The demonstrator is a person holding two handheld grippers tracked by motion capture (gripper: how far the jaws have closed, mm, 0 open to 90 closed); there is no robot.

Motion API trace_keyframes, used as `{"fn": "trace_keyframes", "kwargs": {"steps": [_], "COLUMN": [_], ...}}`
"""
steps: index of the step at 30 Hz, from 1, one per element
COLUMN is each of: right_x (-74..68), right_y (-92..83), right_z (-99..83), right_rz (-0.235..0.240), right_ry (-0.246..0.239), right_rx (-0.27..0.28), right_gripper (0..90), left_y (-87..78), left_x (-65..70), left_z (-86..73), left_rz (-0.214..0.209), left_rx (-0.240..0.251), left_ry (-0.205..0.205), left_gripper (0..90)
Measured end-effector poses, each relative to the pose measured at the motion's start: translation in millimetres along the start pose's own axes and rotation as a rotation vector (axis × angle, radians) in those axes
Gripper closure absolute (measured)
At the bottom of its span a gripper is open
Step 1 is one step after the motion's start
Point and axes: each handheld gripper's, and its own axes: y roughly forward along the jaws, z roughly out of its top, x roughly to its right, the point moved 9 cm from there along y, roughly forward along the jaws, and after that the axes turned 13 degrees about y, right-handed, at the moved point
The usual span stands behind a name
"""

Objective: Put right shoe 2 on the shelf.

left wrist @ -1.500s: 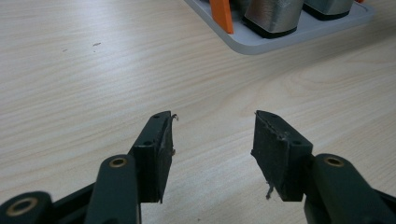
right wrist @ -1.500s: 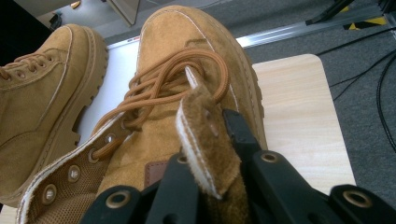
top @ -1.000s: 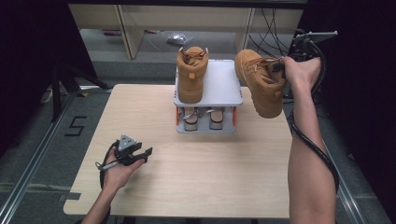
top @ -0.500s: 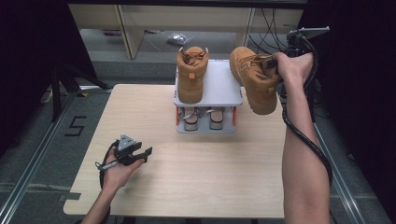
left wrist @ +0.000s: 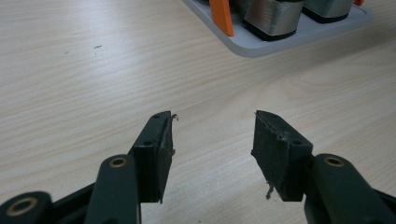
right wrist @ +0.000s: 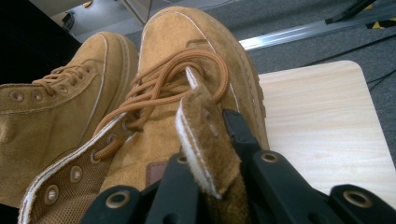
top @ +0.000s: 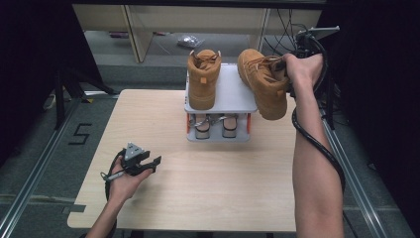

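Observation:
A tan suede lace-up boot [top: 262, 82] hangs in the air at the right edge of a small grey shoe rack [top: 233, 96], toe down over the table. My right gripper [top: 286, 63] is shut on it; in the right gripper view the jaws [right wrist: 210, 140] pinch the boot's tongue [right wrist: 205, 121]. Its twin boot [top: 203, 79] [right wrist: 56, 102] stands upright on the left half of the rack's top shelf. My left gripper [top: 141, 161] rests low at the table's front left, jaws open [left wrist: 212, 135] over bare wood with nothing between them.
A pair of silvery shoes [top: 213, 124] [left wrist: 273, 18] sits on the rack's lower shelf between orange posts [left wrist: 222, 16]. The wooden table [top: 223, 178] ends at a rail [top: 346, 163] on the right. Shelving and cables stand behind the rack.
My right hand has carried the held boot a little to the left, closer to the rack's top shelf. The left gripper has stayed where it was.

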Motion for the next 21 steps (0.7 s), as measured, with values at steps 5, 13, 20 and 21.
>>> {"fn": "trace_keyframes", "kwargs": {"steps": [5,13,20,21], "right_x": [-6.4,-16.3,-23.6,-24.9], "right_y": [2.2,7.4,13.5,14.9], "right_z": [-0.1,-0.9,-1.9,-1.6], "right_rz": [0.013,0.01,0.014,0.021], "right_ry": [0.0,-0.001,0.014,0.011], "right_rx": [-0.003,-0.013,-0.027,-0.019], "right_gripper": [85.3,85.2,85.2,85.2], "left_y": [-0.2,0.3,0.4,0.5], "left_x": [0.4,1.3,1.0,1.1], "left_z": [-0.4,0.1,0.7,0.7], "left_rz": [-0.003,-0.002,-0.005,-0.006], "left_rx": [-0.008,-0.004,0.003,0.003], "left_ry": [0.011,0.004,0.004,0.005], "left_gripper": [47.3,47.3,47.3,47.3]}}
